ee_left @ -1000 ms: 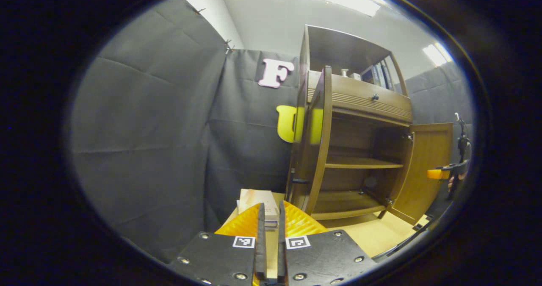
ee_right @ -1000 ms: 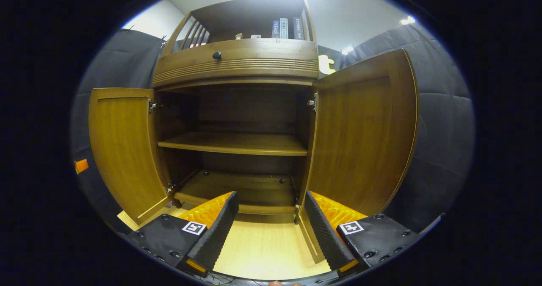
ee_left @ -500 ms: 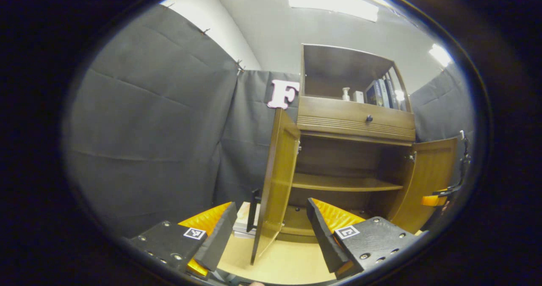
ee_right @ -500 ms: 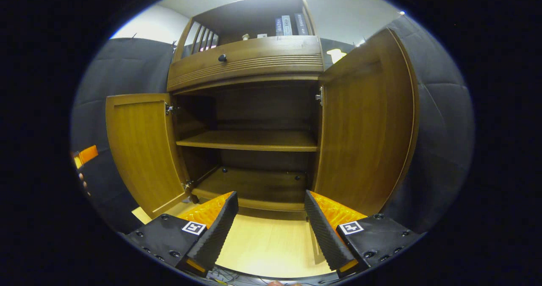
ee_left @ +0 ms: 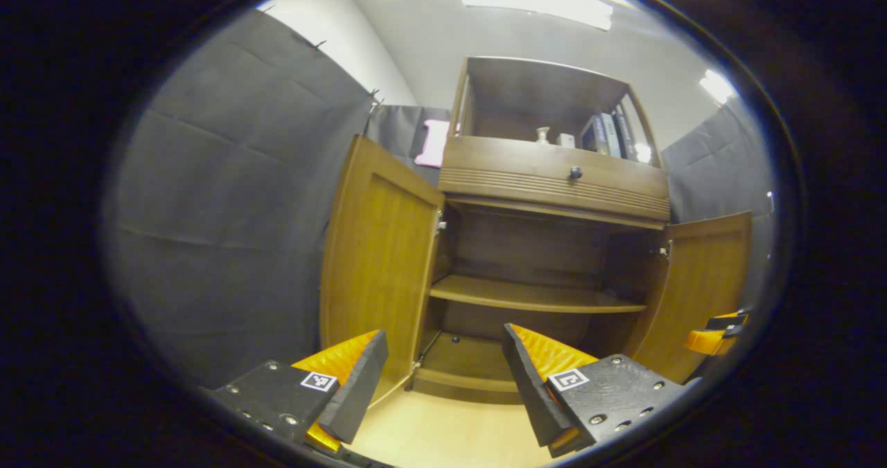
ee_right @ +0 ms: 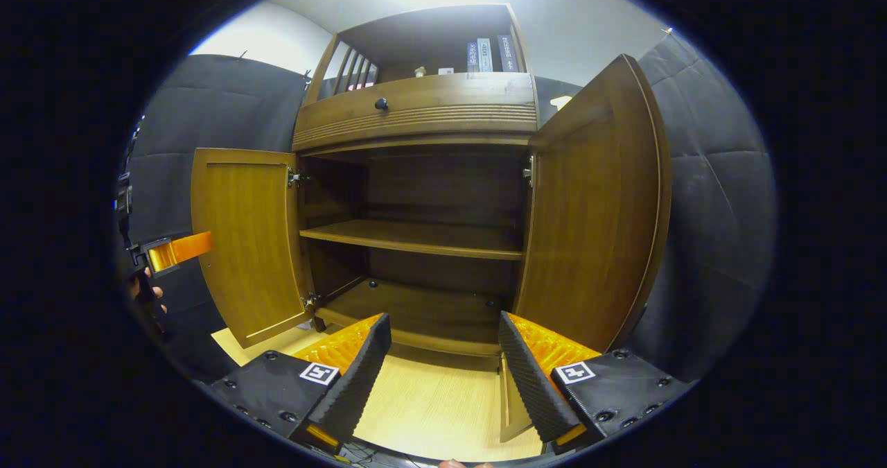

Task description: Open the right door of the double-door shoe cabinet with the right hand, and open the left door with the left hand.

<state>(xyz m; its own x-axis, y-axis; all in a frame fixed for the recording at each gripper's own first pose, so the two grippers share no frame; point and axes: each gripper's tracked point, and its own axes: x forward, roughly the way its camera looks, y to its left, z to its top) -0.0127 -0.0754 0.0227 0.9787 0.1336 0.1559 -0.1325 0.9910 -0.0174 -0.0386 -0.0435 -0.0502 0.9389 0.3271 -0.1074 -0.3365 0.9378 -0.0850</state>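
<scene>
Left door (ee_left: 378, 267) swung fully open since a second ago, then released | left gripper (ee_left: 443, 385) spread, empty, facing cabinet | right gripper (ee_right: 443, 378) spread, nearer right door (ee_right: 596, 225) | both doors stand wide.

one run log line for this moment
left door: open | right door: open | left gripper: open, free | right gripper: open, free | shelves: bare

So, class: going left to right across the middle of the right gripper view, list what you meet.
Left gripper → left door → shelf → right door → booth wall.
</scene>
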